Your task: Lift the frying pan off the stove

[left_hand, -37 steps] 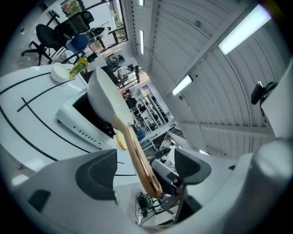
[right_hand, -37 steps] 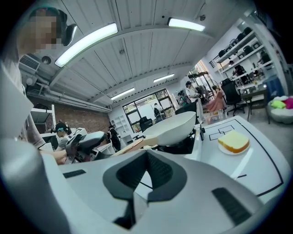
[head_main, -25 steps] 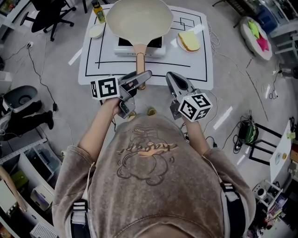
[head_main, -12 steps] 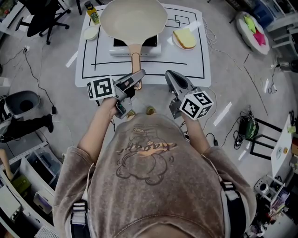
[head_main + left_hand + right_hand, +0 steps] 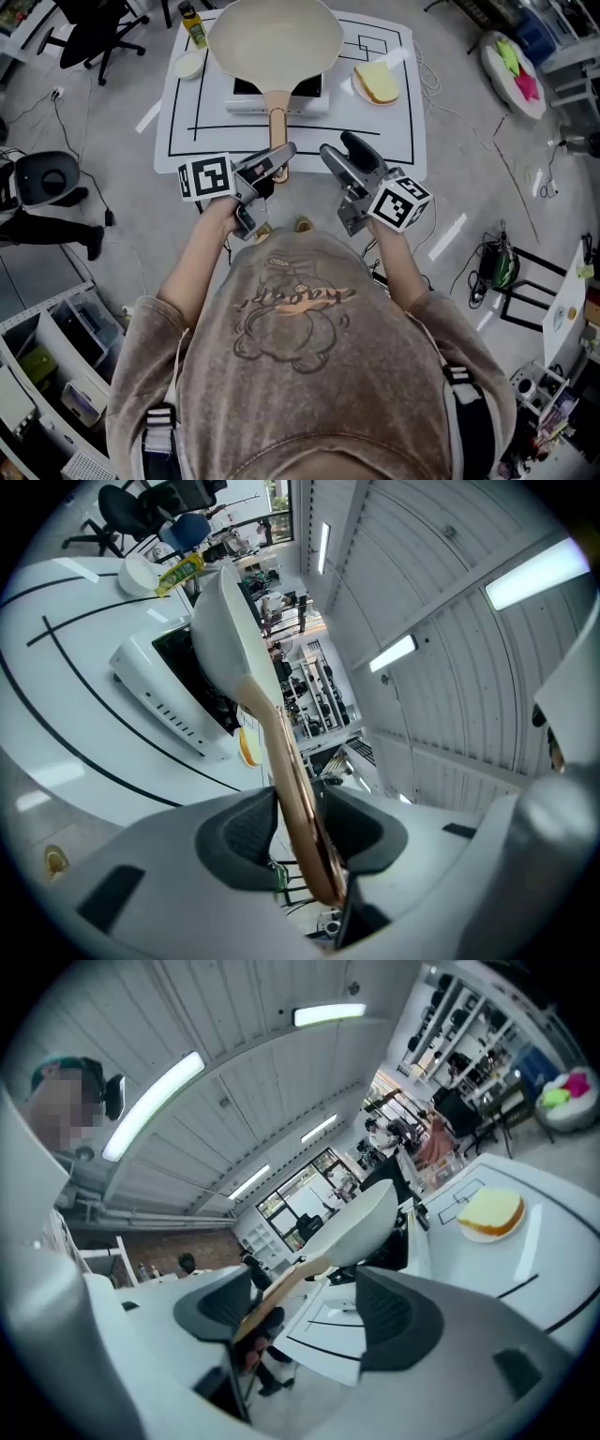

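A cream frying pan sits over a white stove on a white mat, its wooden handle pointing toward me. My left gripper is shut on the end of that handle. In the left gripper view the handle runs between both dark pads up to the pan. My right gripper hovers just right of the handle end. Its jaws are opening and nothing is between them. In the right gripper view the pan and its handle lie ahead, toward the left pad.
A slice of bread on a plate lies right of the stove. A small white bowl and a yellow-green bottle stand to its left. The black-lined mat covers a low table. Cables and office chairs surround it on the floor.
My right gripper's jaws have parted and it has swung left, closer to the handle end. The left gripper stays on the handle, and the pan looks unmoved.
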### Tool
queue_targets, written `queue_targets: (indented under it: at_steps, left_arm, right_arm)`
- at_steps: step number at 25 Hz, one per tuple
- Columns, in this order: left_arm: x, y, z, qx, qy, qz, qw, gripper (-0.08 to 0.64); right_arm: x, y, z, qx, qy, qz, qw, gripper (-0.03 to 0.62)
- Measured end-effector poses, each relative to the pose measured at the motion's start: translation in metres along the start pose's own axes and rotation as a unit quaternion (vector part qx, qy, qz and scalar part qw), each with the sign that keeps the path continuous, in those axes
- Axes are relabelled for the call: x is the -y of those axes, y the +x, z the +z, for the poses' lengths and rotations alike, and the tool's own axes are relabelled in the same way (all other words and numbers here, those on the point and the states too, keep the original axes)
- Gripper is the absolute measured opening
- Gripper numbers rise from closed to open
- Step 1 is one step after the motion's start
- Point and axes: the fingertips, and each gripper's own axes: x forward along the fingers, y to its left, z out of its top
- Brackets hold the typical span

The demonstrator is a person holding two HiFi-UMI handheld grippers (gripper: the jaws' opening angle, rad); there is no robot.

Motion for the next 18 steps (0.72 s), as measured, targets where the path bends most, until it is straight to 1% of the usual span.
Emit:
queue_targets:
  at_steps: [3,4,7,10,13,16,18]
  left_arm:
    - [0.000,0.000,0.000,0.000,0.000,0.000,1.0000,0.147]
    - [0.000,0.000,0.000,0.000,-0.001,-0.001,1.0000,0.147]
    - [0.000,-0.001,0.000,0.000,-0.003,-0.001,1.0000,0.147]
    - [0.000,0.000,0.000,0.001,-0.006,-0.002,1.0000,0.147]
    - [0.000,0.000,0.001,0.001,-0.005,-0.003,1.0000,0.146]
    - [0.000,0.000,0.001,0.000,-0.006,-0.005,1.0000,0.146]
    - [0.000,0.000,0.000,0.000,-0.008,-0.006,0.9999,0.147]
  right_arm:
    - [-0.004,0.011,0.001,-0.008,0.076,0.049,0.996,0.451]
    - [-0.005,0.014,0.001,-0.012,0.094,0.063,0.994,0.467]
    - [-0.008,0.025,0.007,-0.019,0.132,0.098,0.986,0.482]
    - [-0.005,0.037,0.011,-0.024,0.183,0.123,0.975,0.494]
    - [-0.007,0.054,0.013,-0.038,0.215,0.148,0.965,0.495]
    - [-0.004,0.073,0.011,-0.052,0.248,0.159,0.954,0.494]
    - [-0.001,0.086,0.006,-0.069,0.253,0.157,0.952,0.489]
